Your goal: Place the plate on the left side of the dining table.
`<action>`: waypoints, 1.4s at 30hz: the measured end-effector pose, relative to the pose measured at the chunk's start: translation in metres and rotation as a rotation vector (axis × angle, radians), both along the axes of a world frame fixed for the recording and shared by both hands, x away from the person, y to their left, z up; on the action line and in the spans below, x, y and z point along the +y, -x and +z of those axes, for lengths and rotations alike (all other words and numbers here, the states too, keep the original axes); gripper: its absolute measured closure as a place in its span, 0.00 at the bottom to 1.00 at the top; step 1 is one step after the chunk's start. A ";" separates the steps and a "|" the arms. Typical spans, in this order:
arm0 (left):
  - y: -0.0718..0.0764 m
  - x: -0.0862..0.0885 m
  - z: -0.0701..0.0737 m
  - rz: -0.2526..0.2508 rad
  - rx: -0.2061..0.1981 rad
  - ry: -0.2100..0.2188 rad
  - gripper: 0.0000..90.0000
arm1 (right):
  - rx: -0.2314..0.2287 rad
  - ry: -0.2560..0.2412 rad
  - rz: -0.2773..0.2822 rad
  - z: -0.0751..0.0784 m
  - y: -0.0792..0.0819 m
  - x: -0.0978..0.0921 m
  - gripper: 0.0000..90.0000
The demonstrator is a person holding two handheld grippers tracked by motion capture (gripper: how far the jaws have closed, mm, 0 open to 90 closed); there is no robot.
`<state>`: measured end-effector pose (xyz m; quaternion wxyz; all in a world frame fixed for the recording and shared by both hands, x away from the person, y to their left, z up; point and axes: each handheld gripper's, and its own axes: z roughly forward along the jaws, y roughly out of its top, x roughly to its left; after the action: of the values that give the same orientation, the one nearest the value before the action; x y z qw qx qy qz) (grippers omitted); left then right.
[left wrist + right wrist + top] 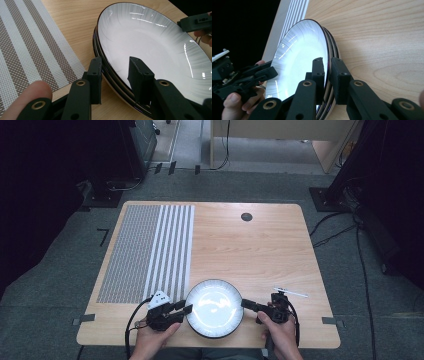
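A stack of white plates (215, 307) with dark rims sits at the table's near edge. My left gripper (186, 310) is at the stack's left rim. In the left gripper view it (117, 75) stands open, its jaws straddling the rim of the plates (150, 42) with one jaw over the top plate's inside. My right gripper (246, 303) is at the right rim. In the right gripper view its jaws (327, 72) are closed narrowly on the top plate's edge (299, 50). Each gripper view also shows the other gripper across the plate (197, 22) (272, 72).
A striped woven placemat (145, 252) covers the table's left part, just left of the plates. A small dark round hole (246, 216) lies at the far middle. A thin white strip (292, 293) lies right of my right hand. Bare wood spreads beyond the plates.
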<state>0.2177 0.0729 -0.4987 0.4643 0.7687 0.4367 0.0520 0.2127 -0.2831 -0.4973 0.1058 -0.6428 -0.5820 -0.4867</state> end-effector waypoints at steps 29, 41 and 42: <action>0.002 -0.003 -0.002 0.013 -0.036 0.001 0.69 | 0.080 -0.136 -0.094 -0.013 -0.006 0.015 0.89; 0.005 -0.004 0.002 0.022 -0.050 0.012 0.66 | 0.105 -0.181 -0.109 -0.014 -0.006 0.013 0.89; 0.005 -0.004 0.002 0.024 -0.051 0.011 0.66 | 0.106 -0.181 -0.110 -0.014 -0.006 0.013 0.89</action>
<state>0.2129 0.0691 -0.4965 0.4788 0.7593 0.4344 0.0746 0.2182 -0.2698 -0.5116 0.1672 -0.6861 -0.4932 -0.5079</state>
